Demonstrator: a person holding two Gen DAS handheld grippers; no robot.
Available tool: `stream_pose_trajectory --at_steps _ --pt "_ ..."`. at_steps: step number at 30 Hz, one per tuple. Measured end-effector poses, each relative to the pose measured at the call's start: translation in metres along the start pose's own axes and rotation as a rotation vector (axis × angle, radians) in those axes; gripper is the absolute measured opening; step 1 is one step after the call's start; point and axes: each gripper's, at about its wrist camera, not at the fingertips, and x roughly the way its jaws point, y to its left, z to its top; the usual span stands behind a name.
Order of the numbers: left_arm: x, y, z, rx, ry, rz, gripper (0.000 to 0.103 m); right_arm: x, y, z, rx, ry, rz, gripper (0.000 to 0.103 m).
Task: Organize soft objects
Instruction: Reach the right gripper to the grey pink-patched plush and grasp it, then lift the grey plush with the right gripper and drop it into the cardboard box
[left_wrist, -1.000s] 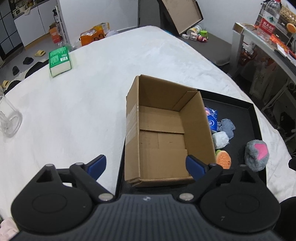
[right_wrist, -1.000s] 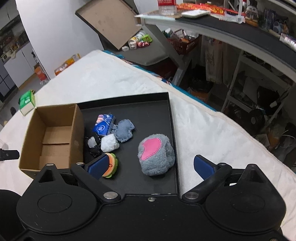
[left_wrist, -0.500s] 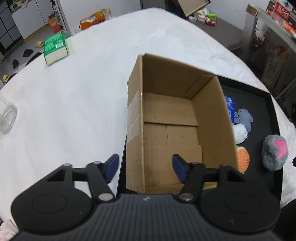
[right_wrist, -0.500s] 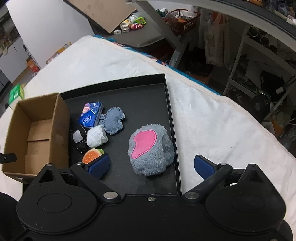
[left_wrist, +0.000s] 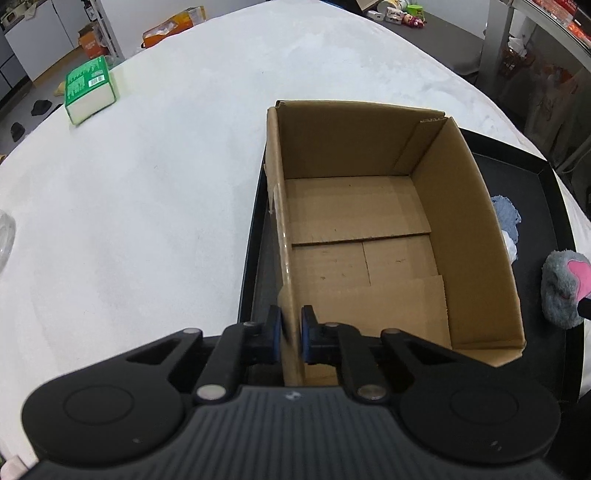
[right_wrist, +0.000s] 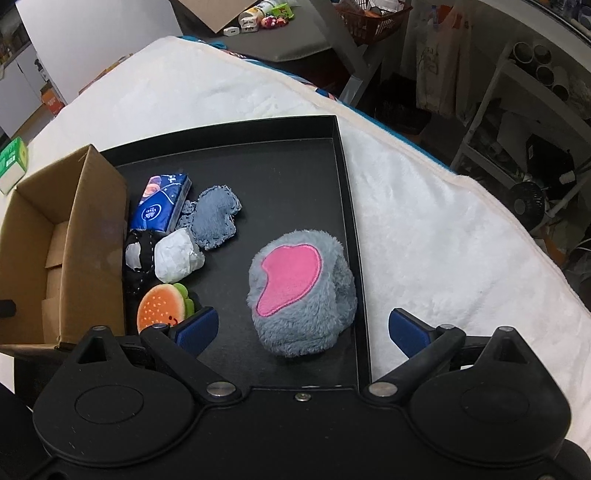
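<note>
An open, empty cardboard box (left_wrist: 369, 236) stands at the left end of a black tray (right_wrist: 347, 192). My left gripper (left_wrist: 291, 338) is shut on the box's left wall at its near corner. My right gripper (right_wrist: 301, 326) is open, its fingers on either side of a grey plush toy with a pink patch (right_wrist: 301, 291), just in front of it. Left of the plush lie a burger toy (right_wrist: 160, 306), a white soft lump (right_wrist: 177, 258), a black-and-white piece (right_wrist: 138, 254), a grey denim piece (right_wrist: 216, 218) and a blue tissue pack (right_wrist: 160, 205).
The tray lies on a table with a white fluffy cover (left_wrist: 147, 184). A green pack (left_wrist: 88, 88) sits far left on it. Shelves and clutter stand beyond the table's right edge (right_wrist: 517, 129).
My left gripper moved forward and down and closed on the box's left wall. My right gripper came closer to the grey plush toy and stayed open.
</note>
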Motion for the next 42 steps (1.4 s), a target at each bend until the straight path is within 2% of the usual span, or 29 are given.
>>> stream_pose_trajectory --at_steps 8,14,15,17,19,20,22,25,32,36,42 --pt "0.004 0.006 0.003 -0.013 0.001 -0.014 0.008 0.010 0.006 0.000 -0.036 0.002 -0.036 0.099" --pt "-0.002 0.012 0.005 -0.021 -0.025 0.016 0.010 0.019 0.009 0.000 -0.072 -0.014 -0.085 0.097" --pt "-0.002 0.012 0.005 -0.021 -0.024 0.019 0.013 0.020 0.009 0.000 -0.080 -0.014 -0.091 0.093" --pt "-0.003 0.010 0.004 -0.012 -0.012 0.030 0.013 0.025 0.009 -0.002 -0.092 -0.007 -0.095 0.076" --pt "-0.002 0.007 0.002 0.012 0.005 0.047 0.016 0.028 0.008 -0.002 -0.084 0.018 -0.075 0.046" --pt "-0.002 0.007 0.001 0.020 0.009 0.047 0.016 0.027 0.007 -0.003 -0.075 0.026 -0.055 0.046" --pt "-0.001 0.006 -0.001 0.029 0.011 0.040 0.019 0.023 0.012 -0.003 -0.085 0.012 -0.071 0.045" --pt "-0.001 0.008 -0.002 0.032 0.019 -0.003 0.021 0.017 0.016 -0.004 -0.088 0.000 -0.065 0.043" --pt "-0.002 0.020 -0.004 -0.025 0.028 -0.055 0.021 -0.002 0.025 -0.006 -0.099 -0.034 -0.056 0.042" --pt "-0.010 0.030 -0.007 -0.078 -0.017 -0.054 0.021 -0.016 0.033 -0.003 -0.112 -0.067 -0.051 0.042" --pt "-0.008 0.029 -0.008 -0.059 0.002 -0.069 0.017 -0.037 0.047 0.001 -0.133 -0.117 -0.039 0.042"
